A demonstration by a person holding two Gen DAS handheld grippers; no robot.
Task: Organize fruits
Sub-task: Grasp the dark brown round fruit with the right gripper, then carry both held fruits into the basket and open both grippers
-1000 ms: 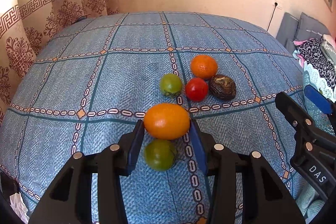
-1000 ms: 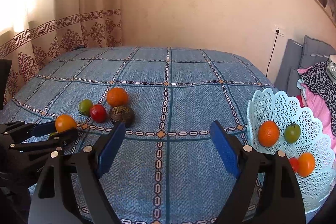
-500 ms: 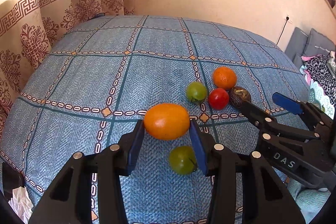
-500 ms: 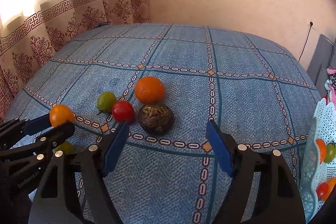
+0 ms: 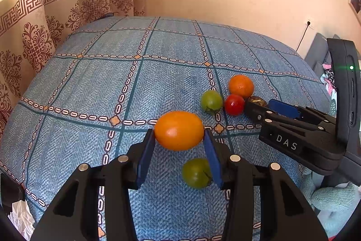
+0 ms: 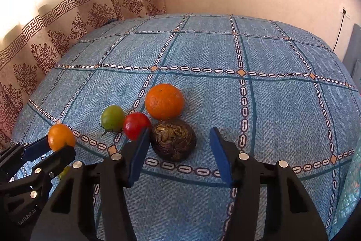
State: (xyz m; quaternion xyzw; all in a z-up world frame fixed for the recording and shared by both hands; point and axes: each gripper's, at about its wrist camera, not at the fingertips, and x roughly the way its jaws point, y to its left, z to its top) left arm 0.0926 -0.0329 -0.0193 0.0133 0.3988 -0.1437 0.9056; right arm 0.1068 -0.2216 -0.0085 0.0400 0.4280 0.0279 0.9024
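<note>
Left tongs point(image 5: 179, 142) grip an orange tomato point(image 5: 179, 130) lifted off the bed point(image 6: 203, 49); right tongs point(image 6: 179, 139), closing but unclenched, straddle a dark fruit point(image 6: 173, 142) to collect it.

"DAS" on right gripper point(image 5: 262, 105) side; "GenRobot.AI" on left gripper point(image 6: 59, 145) body.

We see the right gripper point(image 6: 179, 147), its jaws just closing, flanking a dark wrinkled round fruit point(image 6: 173, 142) on the blue patterned bedspread point(image 6: 270, 105); the left pad touches it; the right pad stands apart.
</note>
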